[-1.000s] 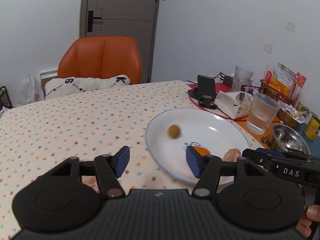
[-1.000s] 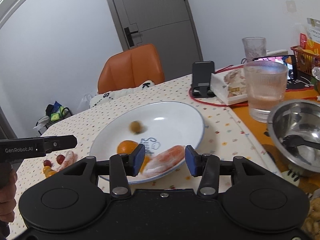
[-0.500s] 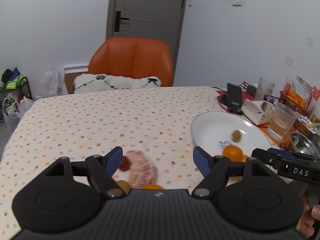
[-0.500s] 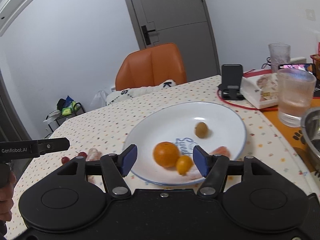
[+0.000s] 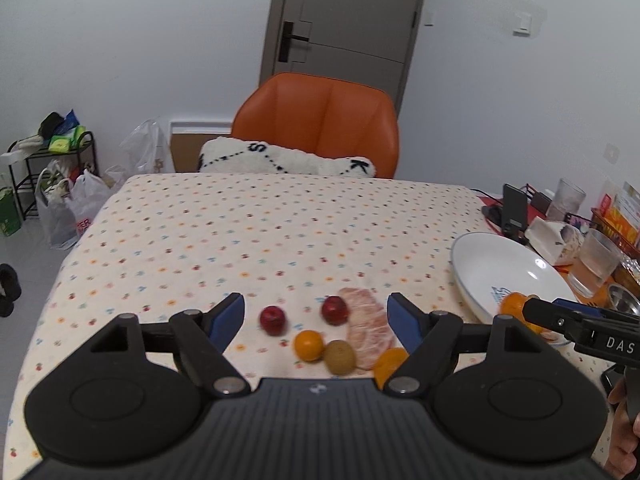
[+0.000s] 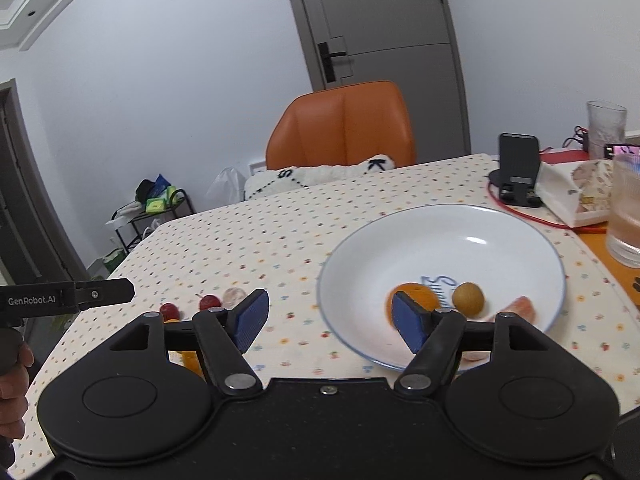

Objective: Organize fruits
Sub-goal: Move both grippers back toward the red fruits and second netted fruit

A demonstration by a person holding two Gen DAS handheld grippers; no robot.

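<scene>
Our desk point(image 5: 248, 232) wears a dotted cloth, with an orange chair point(image 5: 320, 124) behind it. Our left tool point(image 5: 314, 316) is spread wide over loose fruit: two red ones point(image 5: 273, 319), a kiwi point(image 5: 339, 356) and peeled segments point(image 5: 366, 330). Our right tool point(image 6: 330, 316) (also spread, holding nothing) faces the white plate point(image 6: 420, 232), where an orange point(image 6: 416, 298) lies.
</scene>
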